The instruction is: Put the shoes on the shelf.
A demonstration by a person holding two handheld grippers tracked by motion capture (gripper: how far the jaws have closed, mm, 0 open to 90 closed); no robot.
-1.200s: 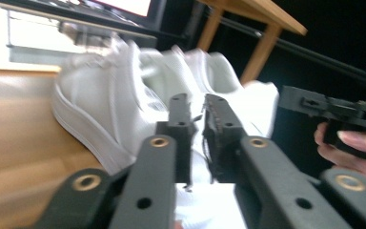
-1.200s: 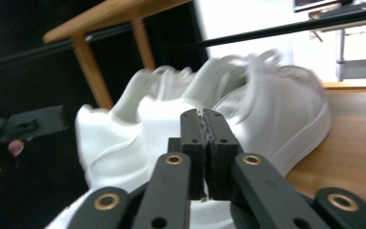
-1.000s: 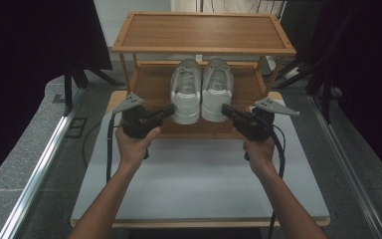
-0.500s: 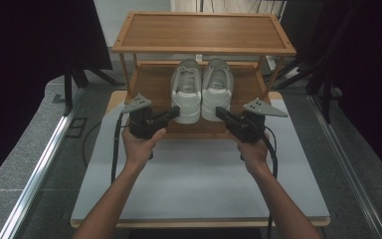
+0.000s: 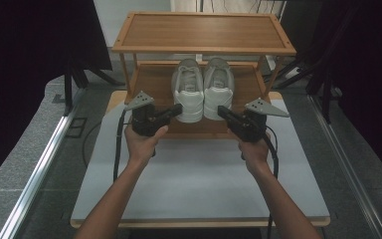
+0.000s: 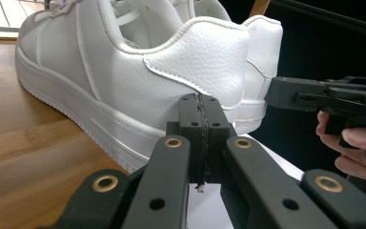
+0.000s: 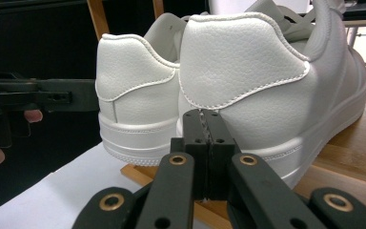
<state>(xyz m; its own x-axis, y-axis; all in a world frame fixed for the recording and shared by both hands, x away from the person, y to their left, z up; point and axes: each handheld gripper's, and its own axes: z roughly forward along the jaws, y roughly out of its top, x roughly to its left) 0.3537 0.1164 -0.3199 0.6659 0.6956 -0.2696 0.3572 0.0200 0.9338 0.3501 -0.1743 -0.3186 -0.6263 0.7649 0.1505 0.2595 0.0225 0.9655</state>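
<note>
High view: a person's two forearms reached from the bottom edge, each hand holding a black two-jaw gripper aimed inward at a pair of white sneakers. The left sneaker [image 5: 188, 94] and right sneaker [image 5: 218, 92] sat side by side, touching, on the lower shelf [image 5: 151, 84] of a two-tier wooden rack, heels toward the person. The left gripper [image 5: 179, 109] sat just beside the left shoe's heel, the right gripper [image 5: 221, 110] just beside the right shoe's heel. Both pairs of jaws were pressed fully together, holding nothing. Judging from this, nothing had been gripped or moved yet; opening the jaws and grasping the shoes remained. The heels were rounded, pebbled white leather with neat stitching above smooth, ribbed rubber soles. The rack was warm, grained wood with a raised rim, standing on a smooth pale grey table [image 5: 199, 174].
</note>
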